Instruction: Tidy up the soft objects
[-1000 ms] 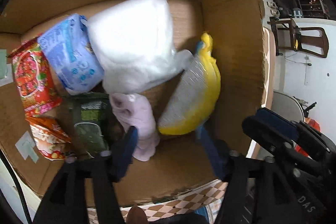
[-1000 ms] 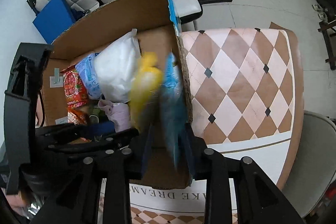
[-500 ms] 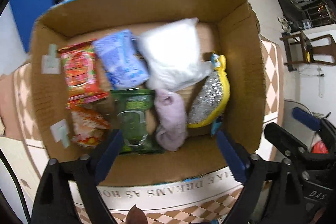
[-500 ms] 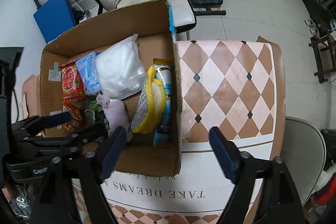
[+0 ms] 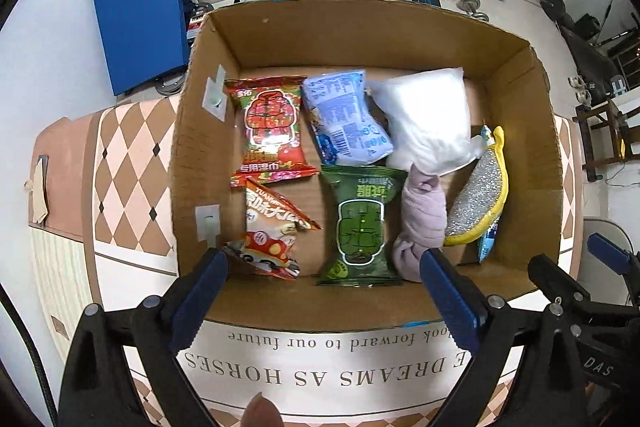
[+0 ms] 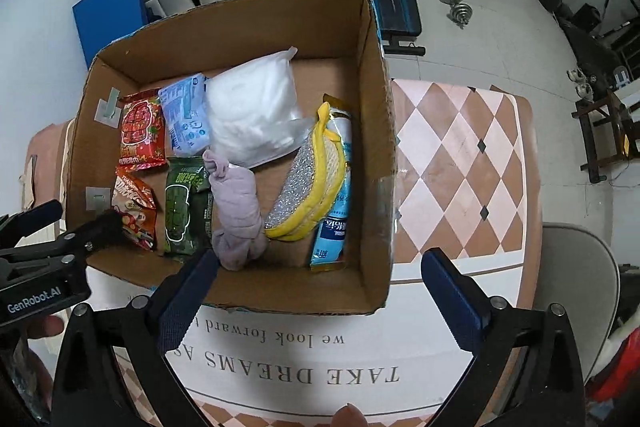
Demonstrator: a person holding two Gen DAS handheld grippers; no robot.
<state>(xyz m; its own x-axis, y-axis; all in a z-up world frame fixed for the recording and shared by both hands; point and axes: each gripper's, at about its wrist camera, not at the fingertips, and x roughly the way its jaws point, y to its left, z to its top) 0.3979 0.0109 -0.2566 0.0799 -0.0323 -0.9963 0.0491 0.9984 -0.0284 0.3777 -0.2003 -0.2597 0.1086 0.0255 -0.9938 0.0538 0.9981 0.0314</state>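
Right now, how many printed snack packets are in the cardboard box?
3: the red packet at back left, the orange packet in front of it, and the green packet beside the orange one. Others may be hidden.

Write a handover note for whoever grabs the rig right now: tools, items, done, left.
Left tool: open, empty, above the near edge of the cardboard box.
Right tool: open, empty, over the box's near right corner.
In the box: red snack bag, blue-white pack, white pillow pack, orange snack bag, green snack bag, rolled lilac cloth, yellow-rimmed silver scrubber lying on a blue packet by the right wall.
Done: eight soft items boxed.
Left: none visible on the checkered tabletop; perhaps tidy the scrubber, check off-camera for stragglers.
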